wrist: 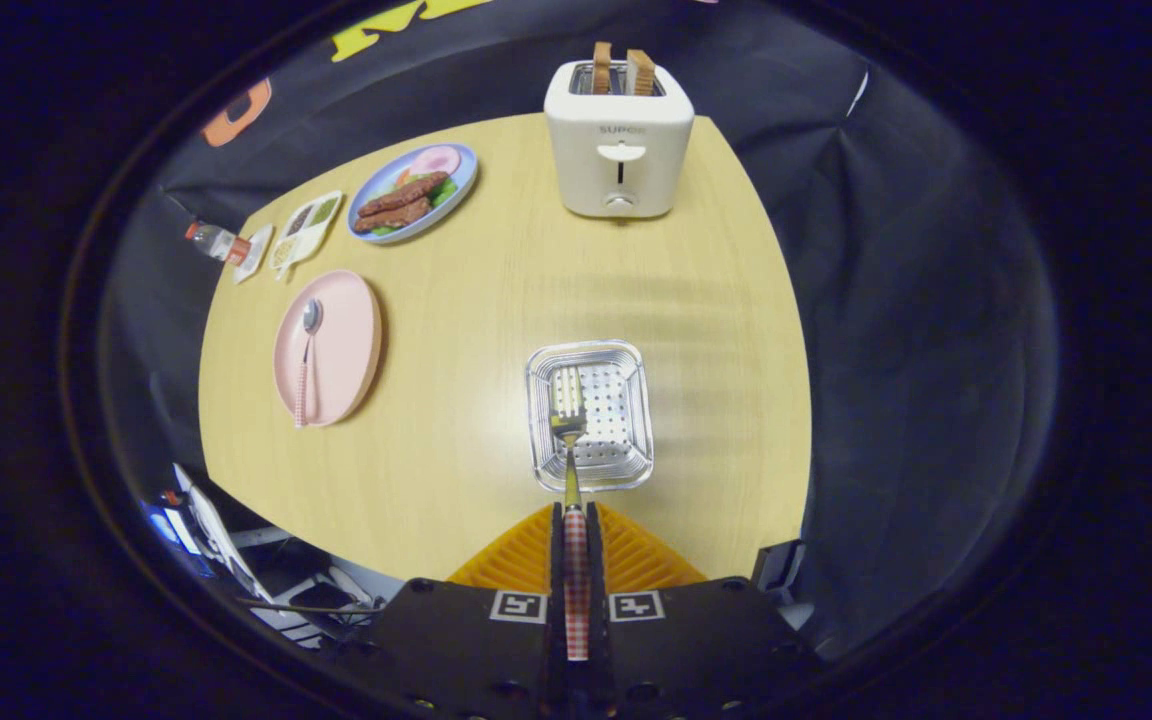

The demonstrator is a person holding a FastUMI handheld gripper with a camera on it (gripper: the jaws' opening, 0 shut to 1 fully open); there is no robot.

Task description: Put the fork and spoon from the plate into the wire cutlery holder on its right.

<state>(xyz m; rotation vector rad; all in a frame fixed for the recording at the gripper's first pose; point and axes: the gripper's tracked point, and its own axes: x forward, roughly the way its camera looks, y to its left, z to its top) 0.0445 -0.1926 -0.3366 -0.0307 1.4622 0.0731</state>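
1. A round wooden table (pixel 496 300) carries everything; black cloth hangs behind it, and its near edge curves just in front of the wire holder.
2. A white toaster (pixel 619 140) with two slices of toast stands well beyond the wire holder, near the table's far edge.
3. A pink plate (pixel 341 345) lies well to the left of the wire holder, with bare wood between them.
4. A blue plate of food (pixel 414 192) sits beyond the pink plate, far left of the wire holder, with a small tray and a bottle further left still.
5. The wire holder (pixel 590 414), a square mesh basket, sits just ahead of the gripper.
6. The gripper (pixel 576 520) is clamped on the fork's checked handle, both fingers pressing it.
7. The fork (pixel 569 420) points forward, its prongs over the wire holder's opening; whether it touches the mesh is unclear.
8. The spoon (pixel 307 350) lies on the pink plate, untouched.
9. Judging progress: the fork is almost delivered but not released; the spoon remains. The open stretch left of the wire holder looks free for the reach.
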